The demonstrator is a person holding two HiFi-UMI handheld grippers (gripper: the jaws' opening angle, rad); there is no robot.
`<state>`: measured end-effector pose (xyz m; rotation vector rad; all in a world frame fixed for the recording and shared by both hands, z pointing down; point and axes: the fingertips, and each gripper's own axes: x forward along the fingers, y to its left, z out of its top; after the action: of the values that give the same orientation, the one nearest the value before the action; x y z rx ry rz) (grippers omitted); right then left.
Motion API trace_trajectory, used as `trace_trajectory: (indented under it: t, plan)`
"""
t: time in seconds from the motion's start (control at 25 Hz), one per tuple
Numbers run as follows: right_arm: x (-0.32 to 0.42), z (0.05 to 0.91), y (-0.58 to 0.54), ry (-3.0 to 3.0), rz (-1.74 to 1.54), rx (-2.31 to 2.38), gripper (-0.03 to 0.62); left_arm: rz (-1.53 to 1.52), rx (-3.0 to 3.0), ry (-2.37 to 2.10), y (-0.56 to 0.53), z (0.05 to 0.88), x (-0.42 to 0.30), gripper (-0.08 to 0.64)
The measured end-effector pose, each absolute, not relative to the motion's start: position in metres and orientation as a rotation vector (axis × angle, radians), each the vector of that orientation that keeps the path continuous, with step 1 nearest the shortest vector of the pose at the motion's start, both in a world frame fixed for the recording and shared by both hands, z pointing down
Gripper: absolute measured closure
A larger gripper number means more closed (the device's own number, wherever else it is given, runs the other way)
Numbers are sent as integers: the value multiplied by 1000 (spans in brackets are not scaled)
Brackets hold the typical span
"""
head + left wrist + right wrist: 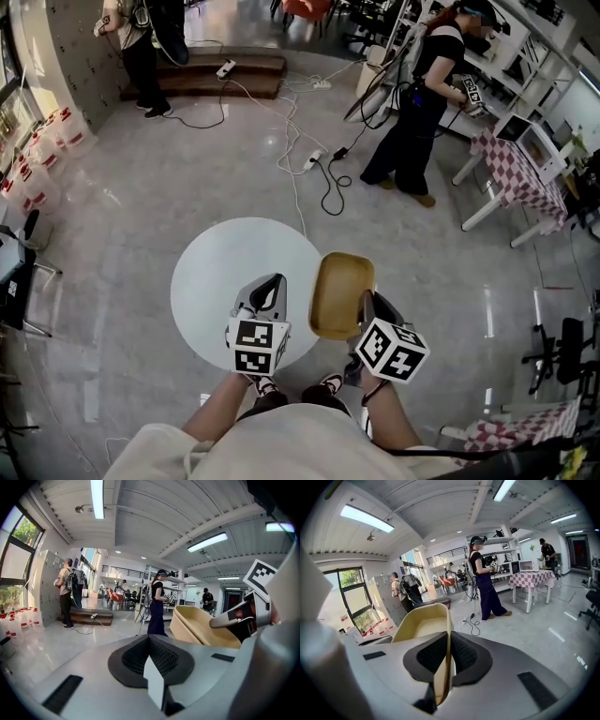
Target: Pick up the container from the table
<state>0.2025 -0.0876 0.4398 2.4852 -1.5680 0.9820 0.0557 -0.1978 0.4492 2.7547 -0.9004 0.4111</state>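
The container [340, 292] is a tan, shallow, oblong tub. It hangs in the air just past the right edge of the round white table [216, 272], tilted on its side. My right gripper [366, 305] is shut on its near rim. In the right gripper view the thin rim [446, 644] is pinched between the black pads and the tub [419, 623] rises to the left. My left gripper [272, 291] is over the table, shut with nothing in it. In the left gripper view its pads [149, 656] meet, and the container [201, 625] shows to the right.
A person in dark clothes [417, 103] stands at the far right beside a checked-cloth table [520, 178]. Another person [141, 56] is at the far left. Cables and a power strip [314, 159] lie on the floor beyond the table. White bottles [37, 159] line the left wall.
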Motion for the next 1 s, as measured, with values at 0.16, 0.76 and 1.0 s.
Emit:
trace_trajectory:
  t: [0.16, 0.76, 1.0]
  plan:
    - [223, 441, -65, -1488, 993, 2547, 549, 411, 2792, -812, -185, 449, 83, 546]
    - [308, 444, 6, -1339, 1023, 2687, 549, 434, 2866, -607, -127, 451, 187, 546]
    - [329, 438, 10, -1352, 1024, 2709, 549, 438, 2892, -595, -120, 442, 210, 546]
